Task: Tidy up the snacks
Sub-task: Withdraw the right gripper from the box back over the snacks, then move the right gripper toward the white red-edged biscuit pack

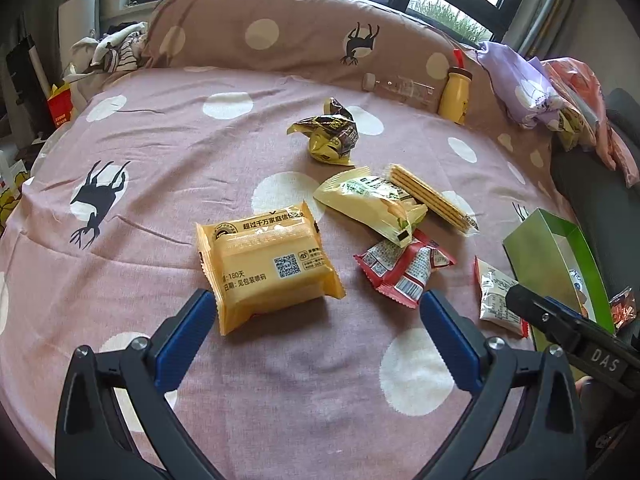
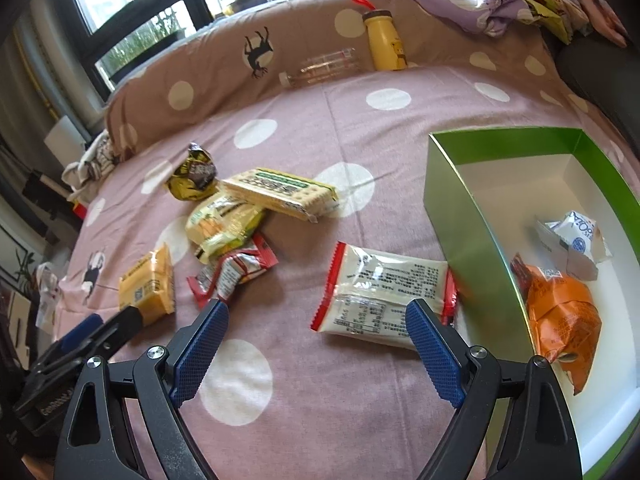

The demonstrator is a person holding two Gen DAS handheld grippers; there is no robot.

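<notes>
The snacks lie scattered on a pink bedsheet (image 1: 168,144) with white dots and black deer silhouettes. Nearest my left gripper (image 1: 318,308) is a yellow-orange cake packet (image 1: 266,266); its label carries a QR code, Chinese print and "180天". My left jaws stand wide apart and hold nothing, the left pad just beside the packet's near corner, though I cannot tell whether it touches.

To the right of that packet sits a crumpled red-and-white wrapper (image 1: 404,266), with a pale yellow-green pouch (image 1: 370,204) partly on top of it and a clear sleeve of sandwich crackers (image 1: 430,196) leaning against the pouch. Farther back is a scrunched yellow-and-brown wrapper (image 1: 330,136).

My right gripper (image 2: 318,326) is also wide open and empty. Just ahead of it lies a white packet with red edges (image 2: 382,294), back side up, covered in small print and a nutrition table too fine for me to read. Its far end touches the wall of a green box (image 2: 460,216) with a white inside. In the box are an orange packet (image 2: 562,314) and a white-and-blue carton (image 2: 576,240) whose lettering I cannot make out.

Against the brown dotted headboard cushion (image 1: 288,32) rest a clear plastic bottle (image 1: 400,86) on its side and an upright yellow bottle (image 1: 454,92) with a brown cap and red straw. From the left wrist view the right gripper's body reads "DAS".
</notes>
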